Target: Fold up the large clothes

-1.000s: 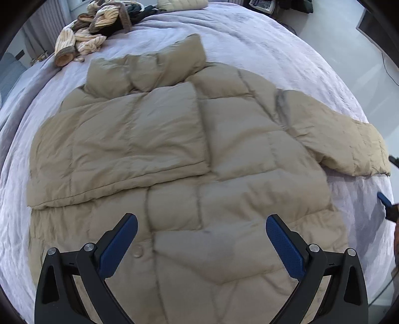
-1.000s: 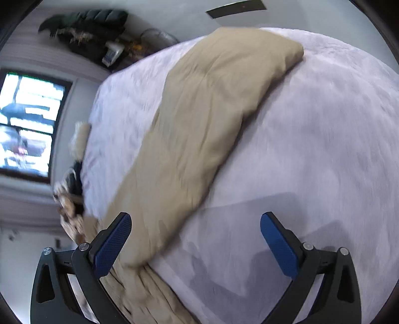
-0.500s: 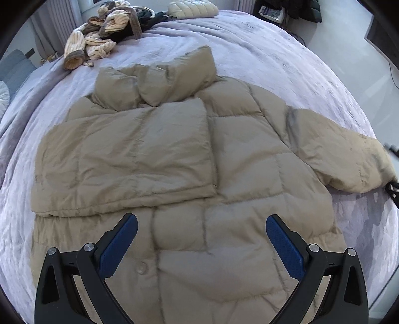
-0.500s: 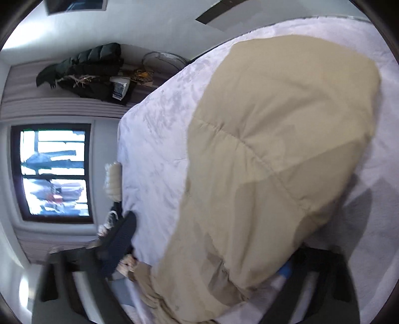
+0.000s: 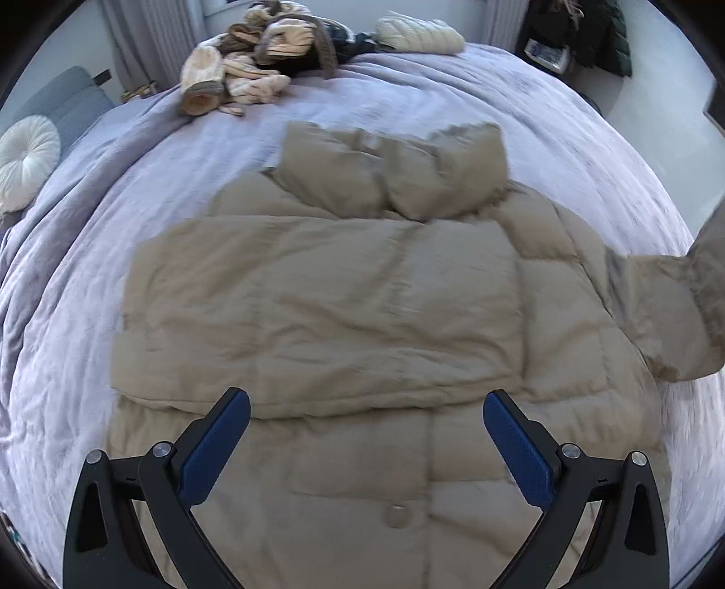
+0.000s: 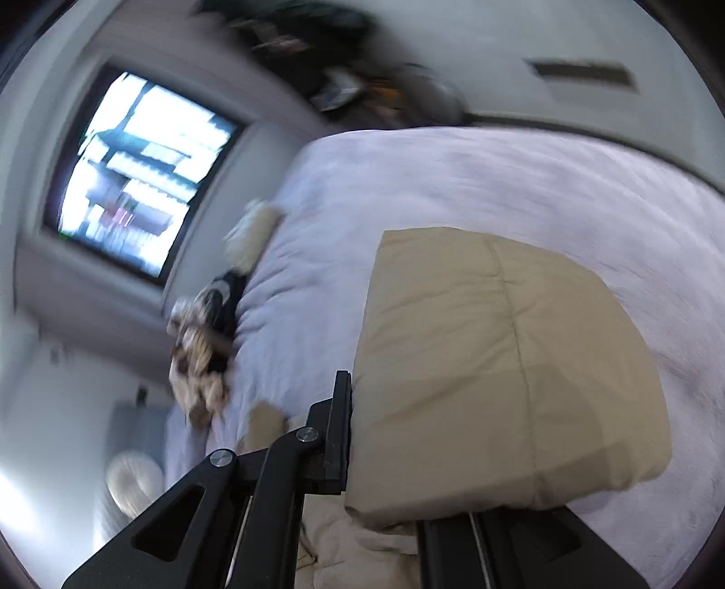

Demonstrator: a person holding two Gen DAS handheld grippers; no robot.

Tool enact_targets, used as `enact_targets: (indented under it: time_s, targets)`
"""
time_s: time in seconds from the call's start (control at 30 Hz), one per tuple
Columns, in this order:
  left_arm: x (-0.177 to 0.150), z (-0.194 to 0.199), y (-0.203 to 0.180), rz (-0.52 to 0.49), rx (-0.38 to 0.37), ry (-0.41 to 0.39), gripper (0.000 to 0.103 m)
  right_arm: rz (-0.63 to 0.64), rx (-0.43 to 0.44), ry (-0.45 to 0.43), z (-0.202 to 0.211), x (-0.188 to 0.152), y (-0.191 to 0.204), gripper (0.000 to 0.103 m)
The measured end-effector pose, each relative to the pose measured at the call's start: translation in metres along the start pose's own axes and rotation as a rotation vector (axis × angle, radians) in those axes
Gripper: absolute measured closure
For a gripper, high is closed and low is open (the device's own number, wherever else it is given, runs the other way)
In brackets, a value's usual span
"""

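Observation:
A tan puffer jacket (image 5: 362,317) lies flat on the lilac bed (image 5: 566,149), collar at the far end, its left sleeve folded across the chest. My left gripper (image 5: 364,444) is open and empty, hovering over the jacket's lower front. The jacket's right sleeve (image 5: 670,317) is raised off the bed at the right edge. In the right wrist view my right gripper (image 6: 385,457) is shut on that sleeve (image 6: 498,371), which fills the space between the fingers and hides the right one.
A heap of knitted and dark clothes (image 5: 253,68) and a cream garment (image 5: 421,38) lie at the bed's far end. A white round cushion (image 5: 25,158) sits on a blue chair at left. A window (image 6: 136,172) shows in the right wrist view.
My right gripper closed on the right sleeve's cuff and lifted it off the bed. My left gripper drew back and tilted up, so the jacket now sits farther away in its view.

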State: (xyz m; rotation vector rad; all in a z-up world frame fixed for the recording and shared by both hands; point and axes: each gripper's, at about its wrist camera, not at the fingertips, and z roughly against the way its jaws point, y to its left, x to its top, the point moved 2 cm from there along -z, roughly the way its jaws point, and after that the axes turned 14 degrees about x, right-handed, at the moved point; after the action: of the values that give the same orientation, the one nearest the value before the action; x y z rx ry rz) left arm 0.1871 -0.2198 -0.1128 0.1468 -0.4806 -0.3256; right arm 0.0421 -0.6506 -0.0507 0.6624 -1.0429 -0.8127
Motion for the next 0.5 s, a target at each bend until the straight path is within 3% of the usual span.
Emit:
enact_targets:
  time_s: [0.1,0.17,0.27,0.5]
  targets:
    - [0.006,0.000,0.025,0.051,0.001,-0.021,0.000,0.208,0.008,0.082,-0.035,-0.021,0.066,0.096]
    - [0.009,-0.001,0.043,0.089,0.020,-0.033,0.000,0.357,0.017,0.167,-0.071,-0.052,0.110,0.096]
    - [0.012,-0.007,0.072,0.140,0.061,-0.048,0.000,0.482,0.035,0.288,-0.119,-0.111,0.149,0.096]
    - [0.003,-0.028,0.119,0.176,0.107,-0.031,0.000,0.576,-0.018,0.526,-0.207,-0.239,0.151,0.096]
